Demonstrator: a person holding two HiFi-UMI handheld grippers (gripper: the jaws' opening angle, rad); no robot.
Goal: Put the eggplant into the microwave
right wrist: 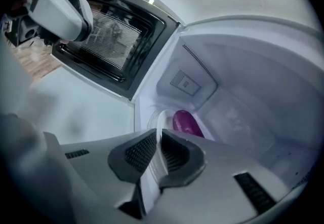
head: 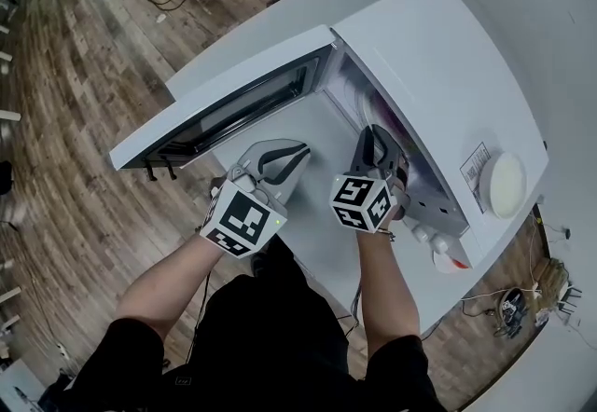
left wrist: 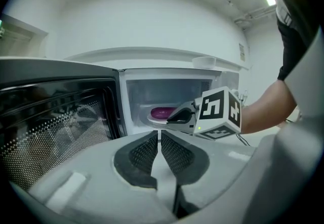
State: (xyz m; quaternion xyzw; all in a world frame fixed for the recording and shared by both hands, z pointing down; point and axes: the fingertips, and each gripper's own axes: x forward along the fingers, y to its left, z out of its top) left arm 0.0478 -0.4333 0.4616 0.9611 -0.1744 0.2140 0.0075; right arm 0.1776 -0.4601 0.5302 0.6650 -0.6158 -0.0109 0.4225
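The white microwave (head: 420, 56) stands open, its door (head: 224, 112) swung out to the left. Inside, a purple eggplant (right wrist: 186, 122) lies on a white plate (right wrist: 159, 119); the left gripper view also shows the eggplant (left wrist: 161, 112) on its plate (left wrist: 151, 116). My right gripper (right wrist: 158, 149) reaches into the cavity mouth and is shut on the plate's near rim. The head view has this gripper (head: 373, 135) at the opening. My left gripper (head: 284, 158) hovers over the table before the door, jaws shut with nothing between them (left wrist: 159, 149).
A white round bowl (head: 504, 185) sits on top of the microwave. A white and red bottle (head: 448, 256) stands at the table's right edge. The white table (head: 317, 242) ends close to my body; cables lie on the wooden floor (head: 75, 75).
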